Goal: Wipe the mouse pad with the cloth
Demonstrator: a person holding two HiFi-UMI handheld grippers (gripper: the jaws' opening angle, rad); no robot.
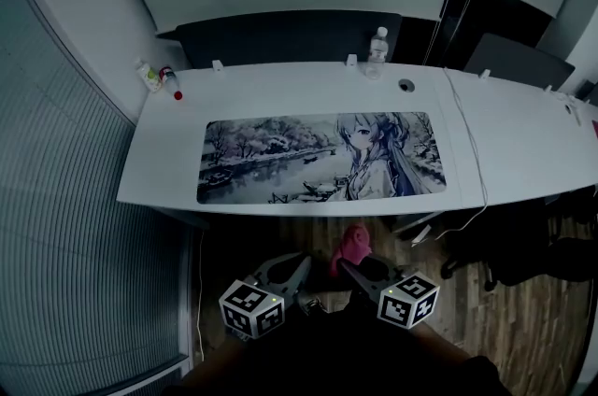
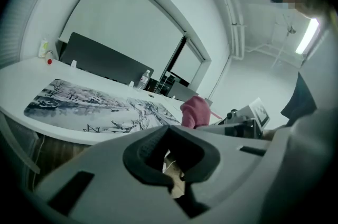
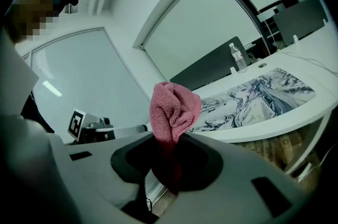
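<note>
The long mouse pad [image 1: 318, 156] with a printed snowy scene lies flat on the white desk [image 1: 280, 91]; it also shows in both gripper views [image 2: 95, 106] [image 3: 253, 99]. Both grippers hang low in front of the desk's near edge, off the pad. My right gripper [image 1: 344, 265] [image 3: 169, 165] is shut on a bunched pink cloth [image 1: 353, 243] [image 3: 173, 109], which sticks up past its jaws. The cloth [image 2: 194, 111] is also seen from the left gripper. My left gripper [image 1: 297, 268] [image 2: 171, 175] is beside it, jaws together and holding nothing.
A water bottle [image 1: 377, 49] stands at the desk's back edge by a cable hole. Small bottles [image 1: 154, 78] sit at the back left corner. A white cable [image 1: 467, 151] runs down the desk's right side. A dark chair [image 1: 533, 259] stands lower right.
</note>
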